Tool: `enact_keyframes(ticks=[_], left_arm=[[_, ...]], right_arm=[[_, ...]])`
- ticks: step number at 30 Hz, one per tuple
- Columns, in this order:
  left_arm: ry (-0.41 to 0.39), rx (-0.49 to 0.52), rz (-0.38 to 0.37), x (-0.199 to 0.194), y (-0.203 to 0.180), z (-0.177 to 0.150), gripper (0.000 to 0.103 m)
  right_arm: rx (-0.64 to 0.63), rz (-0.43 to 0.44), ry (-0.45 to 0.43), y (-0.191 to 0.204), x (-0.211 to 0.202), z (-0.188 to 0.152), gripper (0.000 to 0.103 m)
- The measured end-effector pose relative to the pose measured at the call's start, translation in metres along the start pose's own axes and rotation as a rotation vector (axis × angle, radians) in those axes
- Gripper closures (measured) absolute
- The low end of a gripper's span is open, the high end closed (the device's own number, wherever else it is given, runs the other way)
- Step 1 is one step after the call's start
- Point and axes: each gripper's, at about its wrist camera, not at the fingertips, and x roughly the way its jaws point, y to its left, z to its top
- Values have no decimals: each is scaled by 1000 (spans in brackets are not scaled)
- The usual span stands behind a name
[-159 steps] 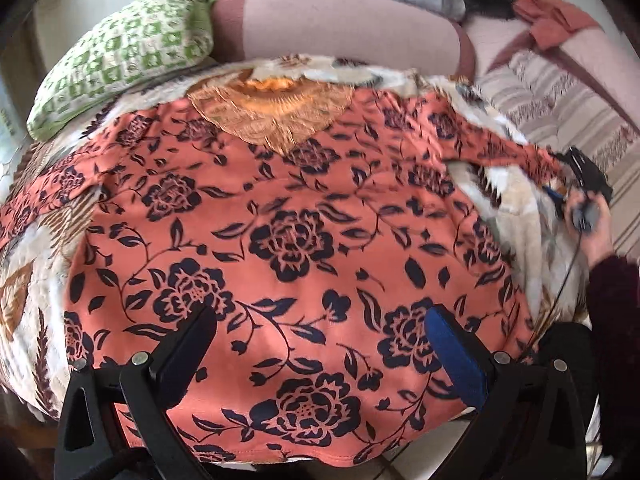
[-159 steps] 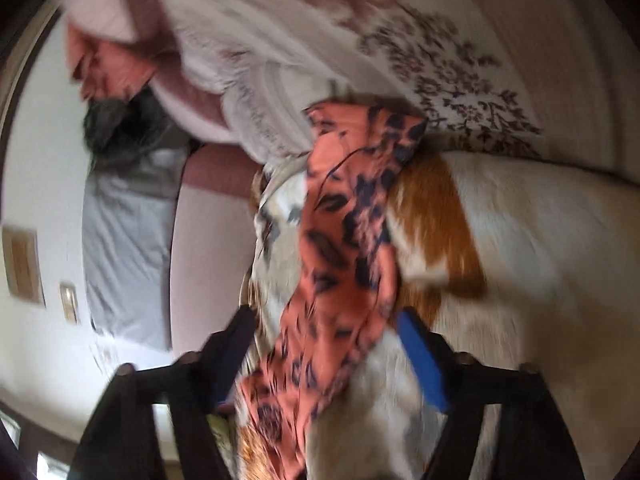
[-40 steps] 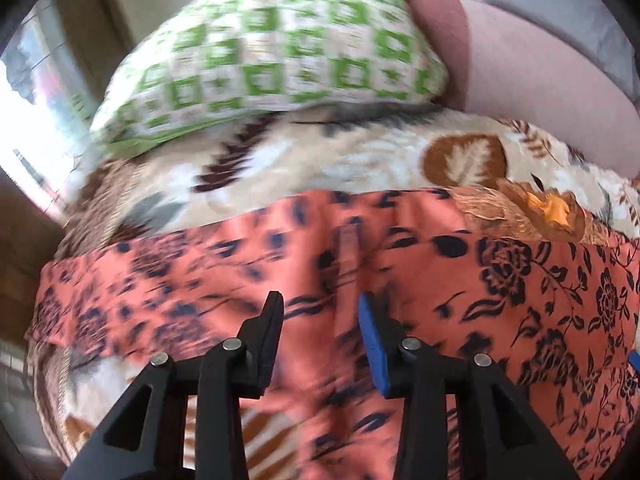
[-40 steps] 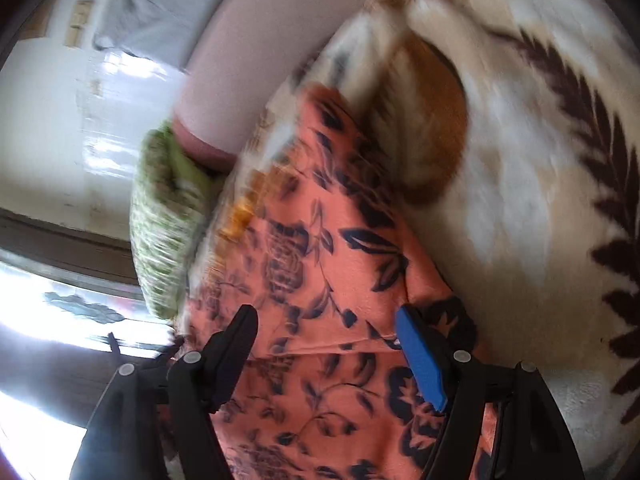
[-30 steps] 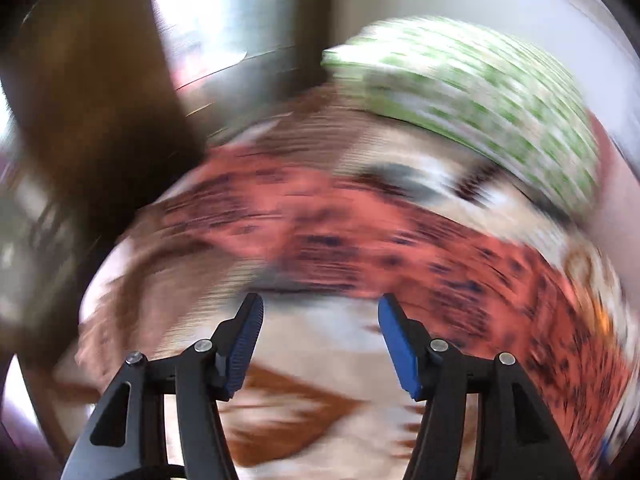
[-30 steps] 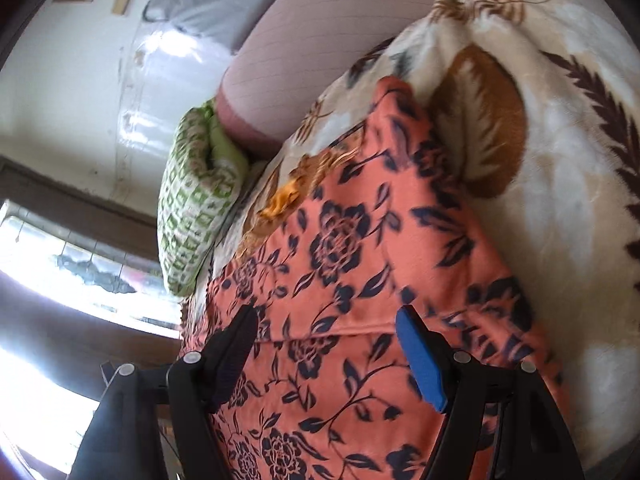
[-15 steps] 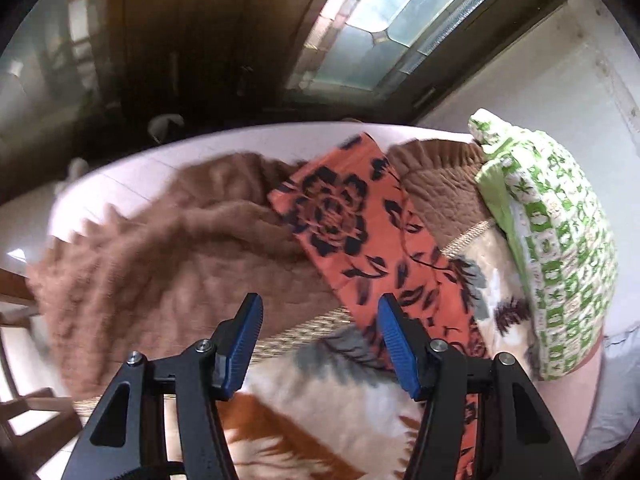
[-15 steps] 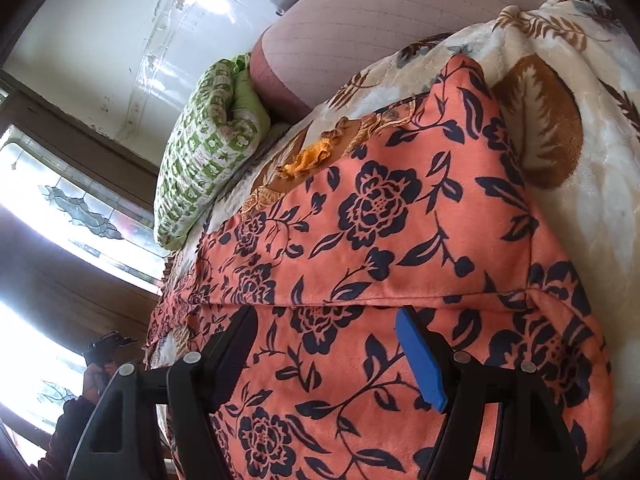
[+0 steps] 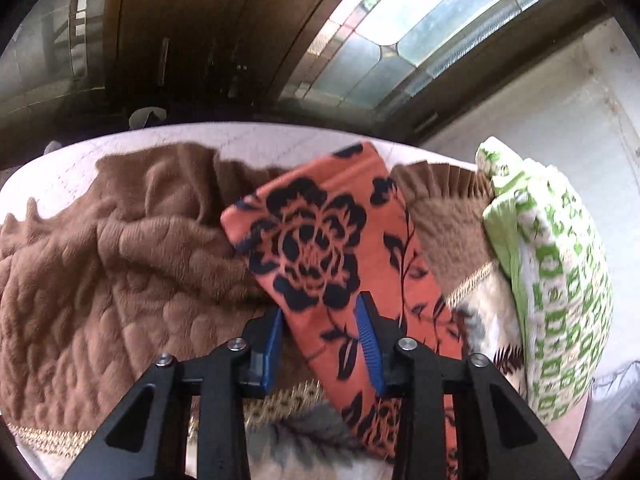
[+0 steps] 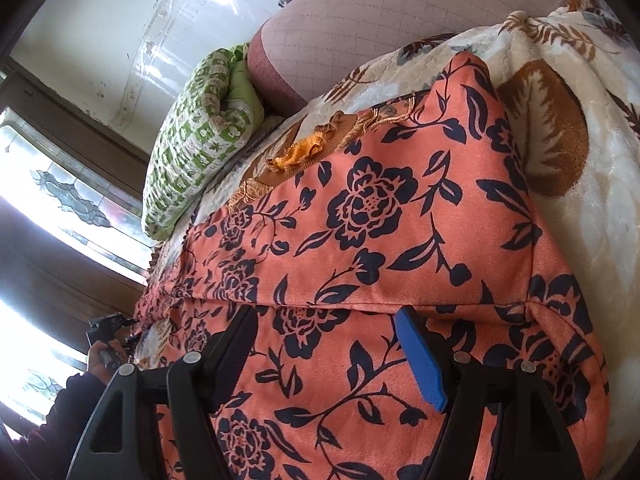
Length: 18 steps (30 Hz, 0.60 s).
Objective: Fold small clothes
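Garment (image 10: 400, 220): orange-coral, dark navy or black rose-and-leaf print, golden-brown embroidered neckline. Sleeve (image 9: 320, 240): same print. Blanket (image 10: 568, 100): cream with brown leaf motifs, plain brown border (image 9: 100, 260). Pillow (image 9: 560, 280): green-white squares. Sofa (image 10: 380, 20): dusty pink. Gripper fingers (image 10: 420, 364): black, blue pads.

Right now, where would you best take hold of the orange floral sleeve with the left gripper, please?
Take the sleeve near its cuff, across the narrow width, from its free left edge; it lies flat on the brown blanket, between the left gripper fingers.

Bright window (image 9: 420, 36) glare, dim wood, slight blur, dark curved fisheye edges
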Motion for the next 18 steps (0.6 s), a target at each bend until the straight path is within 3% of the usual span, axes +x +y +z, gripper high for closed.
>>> enact_keyframes(ticks=[2, 5, 8, 12, 18], left_arm=[[-16, 3, 12, 3, 0, 3, 91], [-45, 17, 16, 2, -3, 4, 97], [-102, 122, 1, -13, -25, -2, 98], [-114, 322, -8, -37, -77, -18, 98], [-100, 584, -137, -86, -173, -79, 98]], right_arm=[[-9, -10, -11, 0, 0, 0, 28], [-20, -22, -32, 2, -2, 1, 28], [-30, -33, -66, 3, -7, 3, 28], [-10, -26, -92, 1, -15, 6, 28], [17, -4, -144, 0, -35, 10, 28]])
